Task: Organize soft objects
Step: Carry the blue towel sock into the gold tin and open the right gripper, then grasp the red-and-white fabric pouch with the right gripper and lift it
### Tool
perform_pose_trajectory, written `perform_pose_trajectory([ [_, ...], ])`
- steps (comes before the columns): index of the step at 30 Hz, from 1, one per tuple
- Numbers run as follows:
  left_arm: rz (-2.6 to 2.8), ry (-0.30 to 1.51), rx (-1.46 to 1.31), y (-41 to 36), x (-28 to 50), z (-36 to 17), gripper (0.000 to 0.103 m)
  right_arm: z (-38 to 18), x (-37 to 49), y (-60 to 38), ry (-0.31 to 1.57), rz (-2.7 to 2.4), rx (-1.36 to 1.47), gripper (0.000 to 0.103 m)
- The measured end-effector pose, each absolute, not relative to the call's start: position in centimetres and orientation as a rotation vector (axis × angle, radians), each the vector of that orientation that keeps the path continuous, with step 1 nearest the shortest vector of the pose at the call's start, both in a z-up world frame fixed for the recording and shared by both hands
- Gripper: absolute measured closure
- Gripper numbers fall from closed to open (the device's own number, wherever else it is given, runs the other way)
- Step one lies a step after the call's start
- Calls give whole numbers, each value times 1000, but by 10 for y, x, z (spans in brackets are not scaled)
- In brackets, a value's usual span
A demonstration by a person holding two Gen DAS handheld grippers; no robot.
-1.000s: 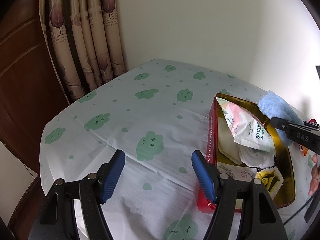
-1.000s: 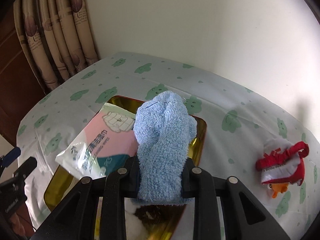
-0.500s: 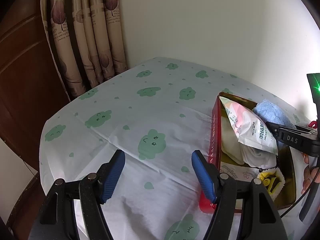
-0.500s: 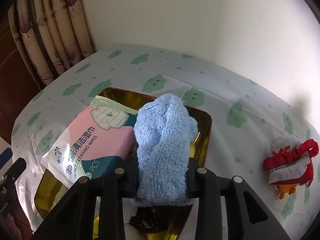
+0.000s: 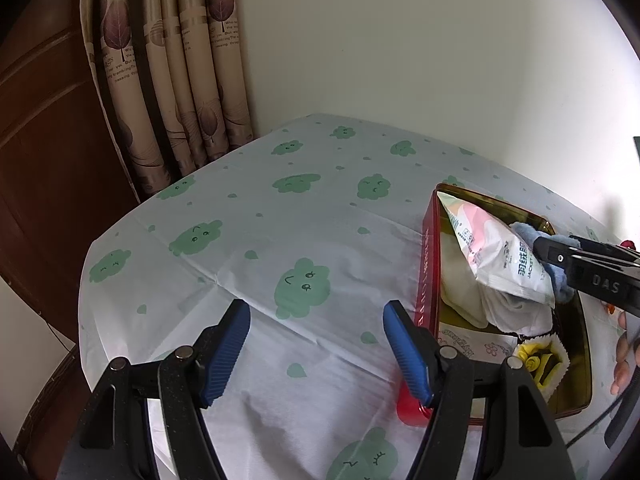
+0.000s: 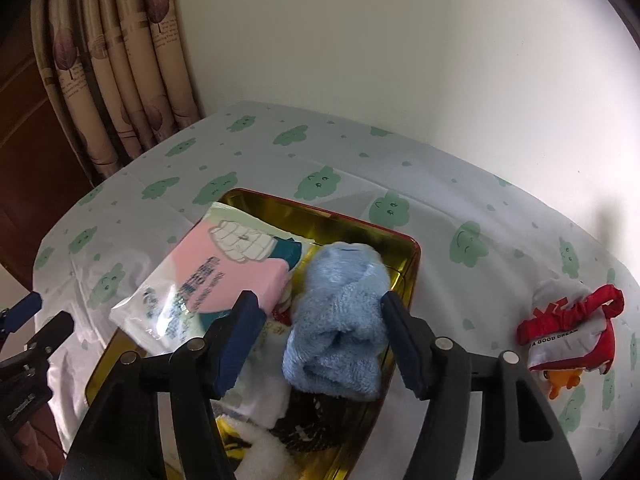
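A fluffy blue cloth lies in the red-and-gold tin, beside a pink wipes pack. My right gripper is open, its blue pads on either side of the cloth; the right pad is close against it. A red-and-white soft toy lies on the tablecloth to the right of the tin. My left gripper is open and empty above the tablecloth, left of the tin. In the left wrist view the wipes pack and a bit of the blue cloth show.
The tin also holds white cloth, a yellow item in a paper cup and a white fluffy item. Patterned curtains and a wooden door stand left. The wall runs behind the table.
My right gripper lowered the blue cloth into the tin and opened, letting it go. The left gripper stayed open, shifting only slightly.
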State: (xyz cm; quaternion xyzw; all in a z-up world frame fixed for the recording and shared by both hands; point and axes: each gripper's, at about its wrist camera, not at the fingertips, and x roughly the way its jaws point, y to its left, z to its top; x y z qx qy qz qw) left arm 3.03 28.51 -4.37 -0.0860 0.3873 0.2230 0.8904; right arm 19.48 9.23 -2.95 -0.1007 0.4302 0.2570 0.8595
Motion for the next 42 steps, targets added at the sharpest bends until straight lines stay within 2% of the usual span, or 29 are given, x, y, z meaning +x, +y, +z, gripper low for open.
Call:
perform_pose_trajectory([
  [9, 465, 803, -169, 283, 31, -43, 32, -14, 176, 65, 873, 543, -186, 42],
  [18, 468, 805, -155, 280, 31, -45, 32, -4, 164, -8, 840, 442, -209, 42],
  [27, 473, 809, -147, 279, 31, -45, 32, -12, 182, -95, 863, 276, -163, 42],
  [35, 474, 825, -129, 278, 33, -50, 32, -28, 206, -126, 870, 227, -107, 41],
  [40, 477, 835, -124, 278, 35, -53, 32, -36, 230, -118, 864, 235, -97, 28],
  [42, 480, 833, -122, 278, 35, -53, 32, -41, 242, -113, 873, 233, -90, 28],
])
